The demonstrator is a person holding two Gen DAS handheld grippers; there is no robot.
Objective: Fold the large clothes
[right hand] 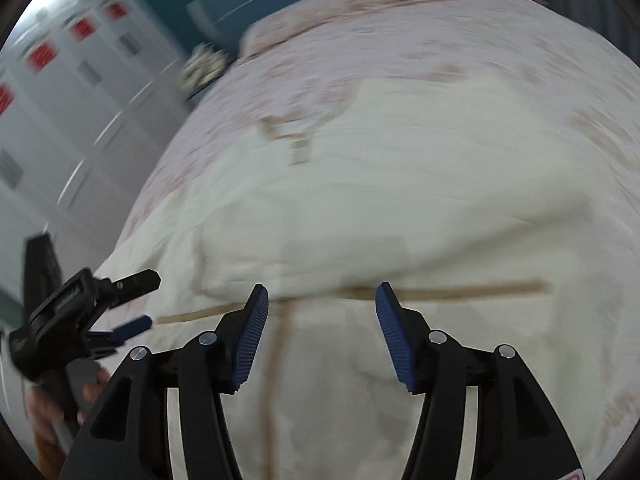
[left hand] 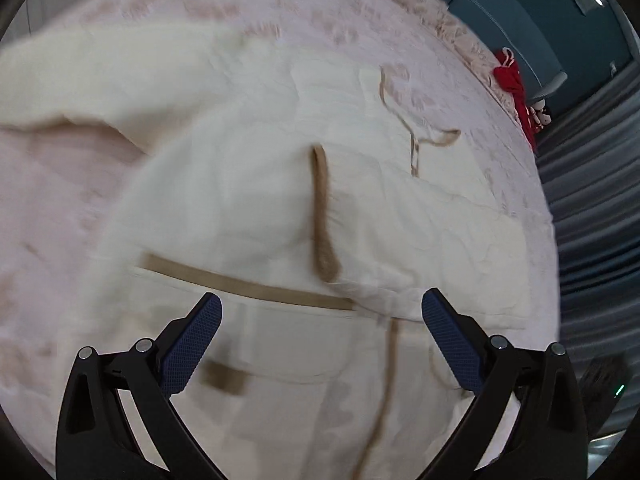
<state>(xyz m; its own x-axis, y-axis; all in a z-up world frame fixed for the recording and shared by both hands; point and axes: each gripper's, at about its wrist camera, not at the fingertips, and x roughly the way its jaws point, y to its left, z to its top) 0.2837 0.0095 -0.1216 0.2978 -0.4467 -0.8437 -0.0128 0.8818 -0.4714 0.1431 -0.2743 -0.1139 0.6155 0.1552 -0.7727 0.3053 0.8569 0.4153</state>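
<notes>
At the left, the left gripper [left hand: 320, 320] hangs with jaws spread wide and empty over the cream garment [left hand: 248, 184], which lies spread on the pink bedspread [left hand: 48, 264] with one flap already turned over. To the right, the right gripper [right hand: 320, 308] stands open too, holding nothing. Folding looks barely begun; further folds remain

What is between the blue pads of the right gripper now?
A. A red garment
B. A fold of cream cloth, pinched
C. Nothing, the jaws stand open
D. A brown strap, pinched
C: the right gripper shows its pads apart above the cream garment, gripping nothing.
</notes>
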